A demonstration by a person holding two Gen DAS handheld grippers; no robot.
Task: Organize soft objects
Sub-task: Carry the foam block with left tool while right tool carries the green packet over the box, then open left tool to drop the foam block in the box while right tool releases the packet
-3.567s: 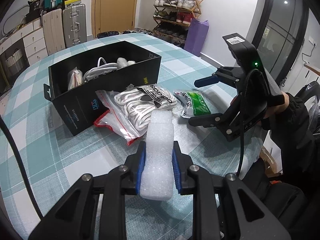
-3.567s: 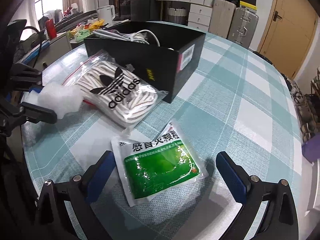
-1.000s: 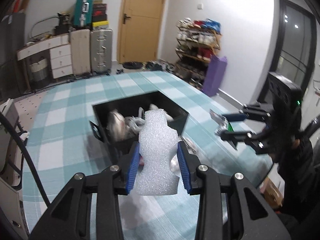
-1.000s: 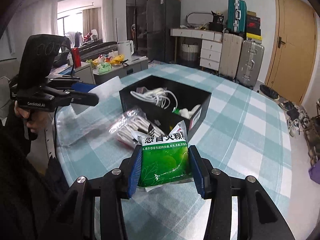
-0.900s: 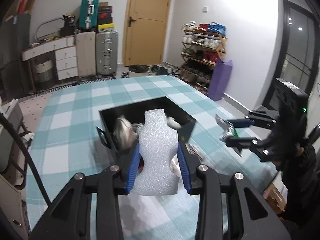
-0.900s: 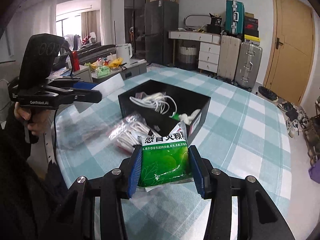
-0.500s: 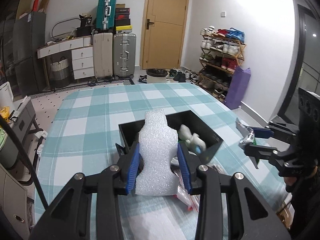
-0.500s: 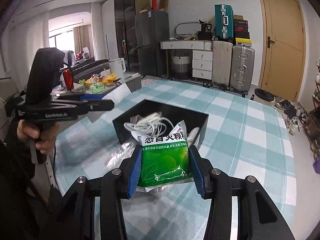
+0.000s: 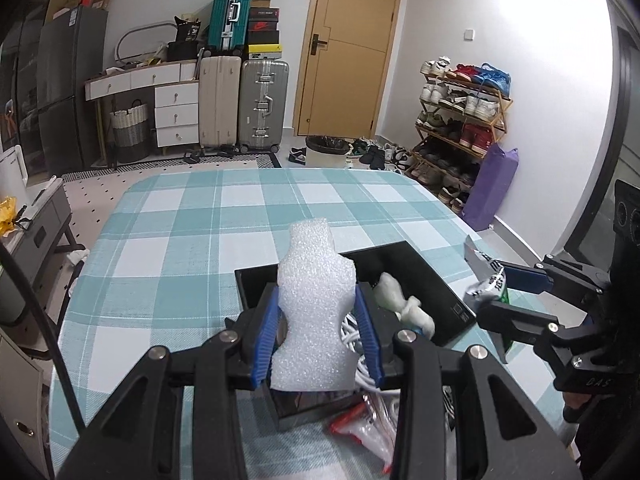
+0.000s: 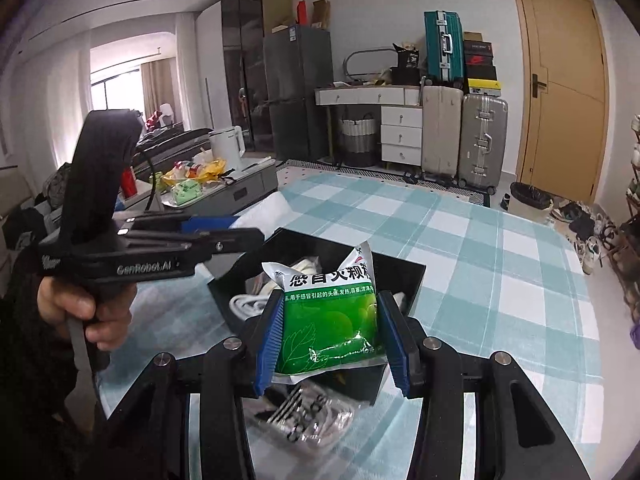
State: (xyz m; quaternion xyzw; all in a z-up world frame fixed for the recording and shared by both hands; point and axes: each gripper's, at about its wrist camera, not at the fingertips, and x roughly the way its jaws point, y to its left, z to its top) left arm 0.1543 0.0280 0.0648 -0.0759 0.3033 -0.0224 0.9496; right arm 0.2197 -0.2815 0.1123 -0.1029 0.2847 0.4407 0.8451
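Foam is filling the middle of the left wrist view. The left gripper (image 9: 318, 338) is squeezing the white foam piece (image 9: 316, 312) between its two blue pads, and the foam is sticking up past them. Just behind and under the foam, the black box (image 9: 432, 280) is sitting on the checked table (image 9: 180, 240). White cords and a white soft thing (image 9: 402, 306) are lying inside the box. A clear bag with a red strip (image 9: 370, 432) is lying on the table near the box, on the near side. At the right, the right gripper (image 9: 494, 292) is pinching a packet, seen from its edge. Far away, suitcases (image 9: 244, 108) are standing by a yellow door (image 9: 352, 48), and a shoe rack (image 9: 460, 120) is standing on the right.

Now the right wrist view. The right gripper (image 10: 330, 334) is clamping the green packet (image 10: 330, 316) between its blue pads. The packet is hanging in the air, above the near edge of the black box (image 10: 404, 276). A white cord (image 10: 244, 304) is showing in the box. A clear bag with black letters (image 10: 308, 416) is lying on the table, near the box. At the left, a hand (image 10: 86, 312) is gripping the handle of the left gripper (image 10: 236, 229), which is pointing toward the box from the left.
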